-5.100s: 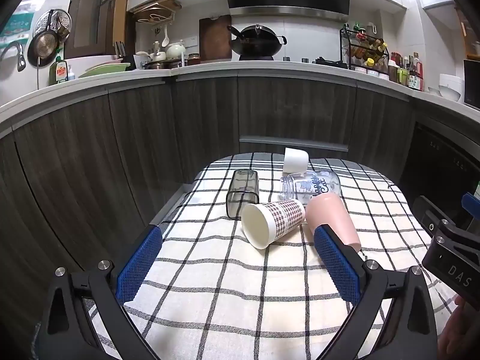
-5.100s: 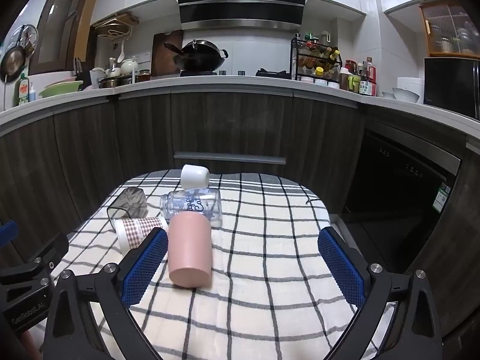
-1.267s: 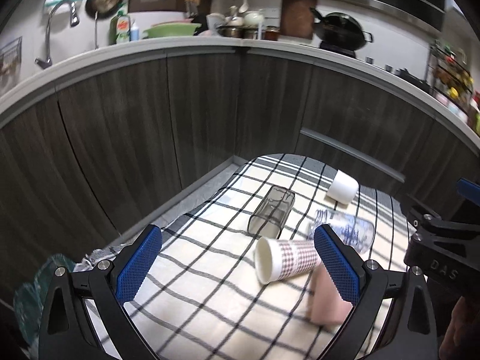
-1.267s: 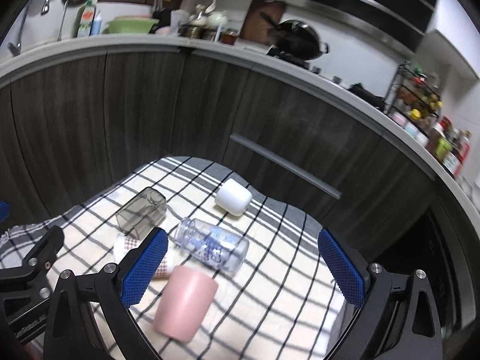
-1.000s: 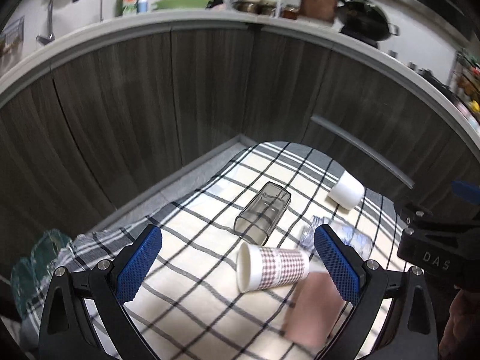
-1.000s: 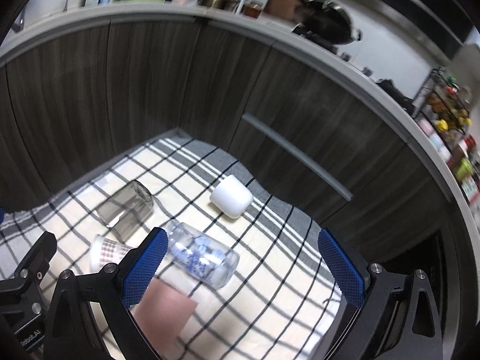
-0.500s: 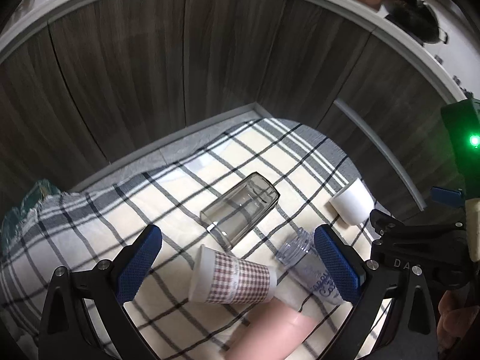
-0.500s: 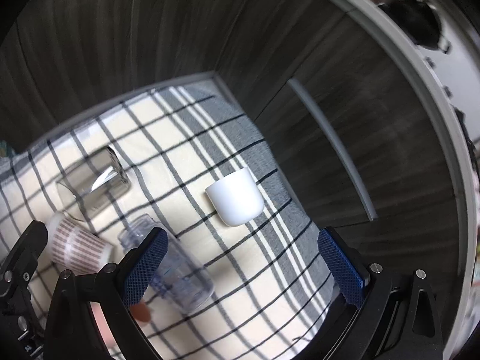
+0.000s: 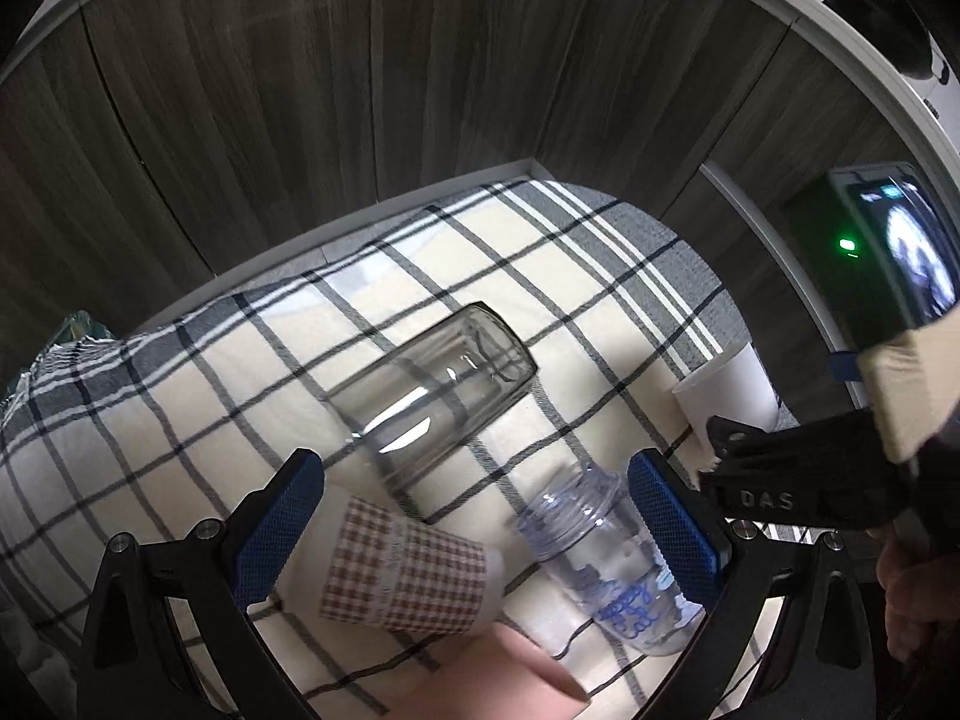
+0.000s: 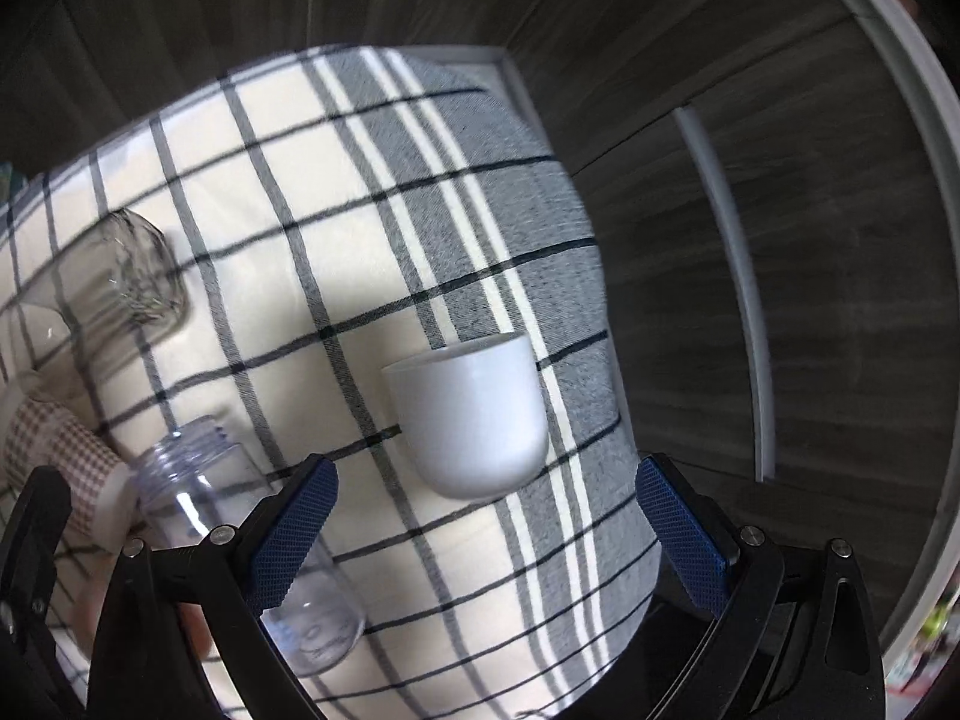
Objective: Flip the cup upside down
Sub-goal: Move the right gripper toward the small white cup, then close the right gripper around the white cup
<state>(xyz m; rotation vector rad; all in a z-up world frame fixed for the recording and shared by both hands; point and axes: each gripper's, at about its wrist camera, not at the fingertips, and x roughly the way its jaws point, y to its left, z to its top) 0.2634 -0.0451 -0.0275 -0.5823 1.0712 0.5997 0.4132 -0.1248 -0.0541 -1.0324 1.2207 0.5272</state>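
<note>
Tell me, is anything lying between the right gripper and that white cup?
No. In the right wrist view, only bare checked cloth lies between the open right gripper and the white cup.

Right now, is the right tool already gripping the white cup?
No, the right tool is open, with the white cup lying on its side on the checked cloth ahead of its fingertips, untouched.

A table under a checked cloth (image 10: 420, 228) carries everything. On the cloth, all lying on their sides: a white cup (image 10: 474, 414) just ahead between the right gripper's fingers, a clear bottle (image 10: 240, 540) by its left finger, and a smoky glass tumbler (image 9: 432, 396), checked paper cup (image 9: 402, 576) and pink cup (image 9: 492, 678) farther left.
</note>
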